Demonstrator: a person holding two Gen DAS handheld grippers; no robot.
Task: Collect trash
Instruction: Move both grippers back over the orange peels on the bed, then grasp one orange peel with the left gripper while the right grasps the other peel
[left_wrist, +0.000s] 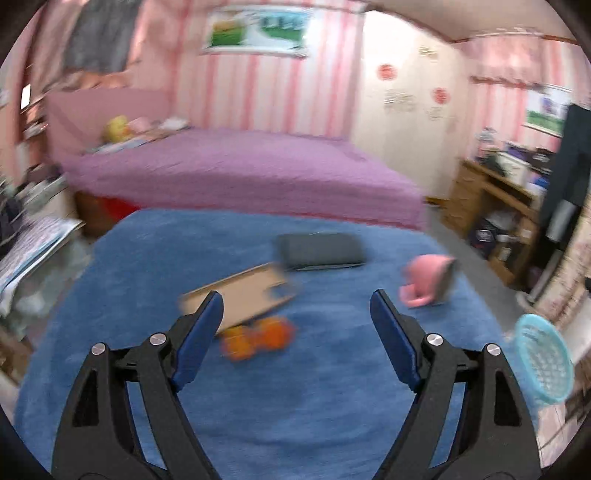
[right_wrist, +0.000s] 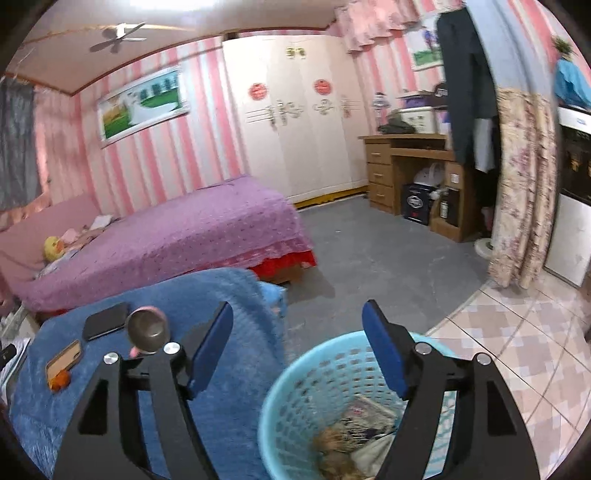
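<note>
While the left gripper (left_wrist: 295, 306) hangs wide apart and empty, the crinkly orange wrapper (left_wrist: 258, 338) lies just below its tips. Grabbing too far forward could catch the flat tan phone (left_wrist: 240, 295) touching it. The right gripper (right_wrist: 297, 321), apart and empty, is above the round blue plastic basket (right_wrist: 295, 387).

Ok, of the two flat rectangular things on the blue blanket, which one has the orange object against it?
The tan one, nearer the left gripper; the orange object lies against its near edge. The dark one lies farther back, alone.
</note>
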